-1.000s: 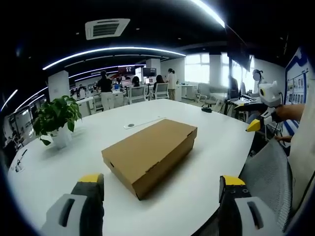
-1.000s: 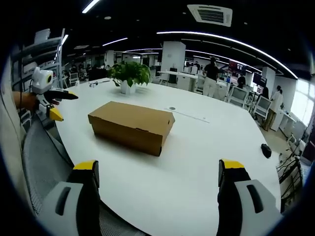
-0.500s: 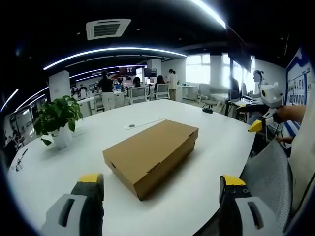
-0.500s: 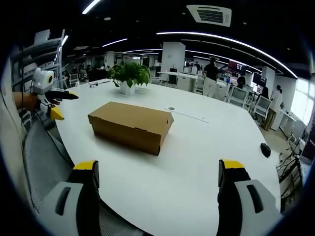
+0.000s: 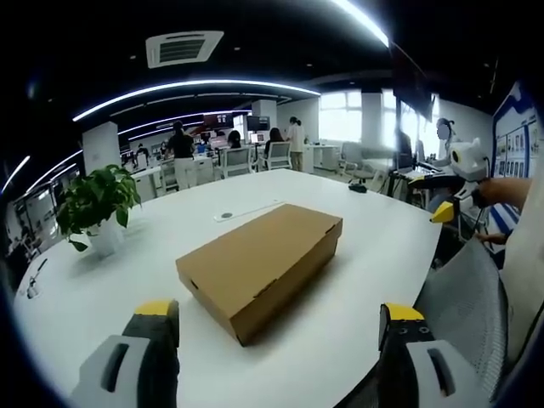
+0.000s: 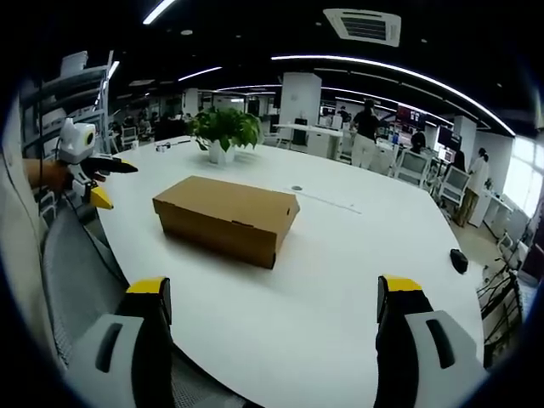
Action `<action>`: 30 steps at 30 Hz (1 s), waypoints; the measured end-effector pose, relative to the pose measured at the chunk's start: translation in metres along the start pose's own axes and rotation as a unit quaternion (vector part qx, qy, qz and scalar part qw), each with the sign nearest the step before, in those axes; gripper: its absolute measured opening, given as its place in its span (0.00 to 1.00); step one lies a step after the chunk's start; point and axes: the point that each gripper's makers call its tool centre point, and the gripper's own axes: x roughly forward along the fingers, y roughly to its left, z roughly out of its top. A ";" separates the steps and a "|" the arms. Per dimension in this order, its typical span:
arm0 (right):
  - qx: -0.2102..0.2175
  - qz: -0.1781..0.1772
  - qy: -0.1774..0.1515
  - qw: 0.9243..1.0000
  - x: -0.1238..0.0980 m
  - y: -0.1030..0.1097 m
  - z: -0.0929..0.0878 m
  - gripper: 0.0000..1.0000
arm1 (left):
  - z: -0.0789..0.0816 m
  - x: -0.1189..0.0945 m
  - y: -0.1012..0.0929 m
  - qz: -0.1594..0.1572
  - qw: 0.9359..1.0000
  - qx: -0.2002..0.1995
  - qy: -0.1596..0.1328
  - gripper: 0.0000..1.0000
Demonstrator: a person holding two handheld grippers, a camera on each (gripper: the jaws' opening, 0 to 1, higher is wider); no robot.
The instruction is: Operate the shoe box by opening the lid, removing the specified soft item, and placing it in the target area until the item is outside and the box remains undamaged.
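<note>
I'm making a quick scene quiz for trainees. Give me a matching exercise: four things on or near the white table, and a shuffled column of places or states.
Things:
1. shoe box
2. potted plant
3. left gripper
4. mesh chair

Places or states:
A. beside the table edge, unoccupied
B. fingers wide apart, holding nothing
C. mid-table, lid closed
D. upright near the table's far edge

Pairs: 1-C, 2-D, 3-B, 4-A
</note>
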 end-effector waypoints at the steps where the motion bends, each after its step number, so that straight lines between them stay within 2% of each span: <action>1: 0.000 0.001 -0.001 1.000 0.000 0.000 0.000 0.96 | 0.000 0.000 0.000 0.000 1.000 0.000 0.000 1.00; 30: -0.024 0.032 0.000 0.999 0.012 -0.010 0.011 0.96 | 0.000 0.011 0.012 0.019 1.000 -0.005 0.009 0.96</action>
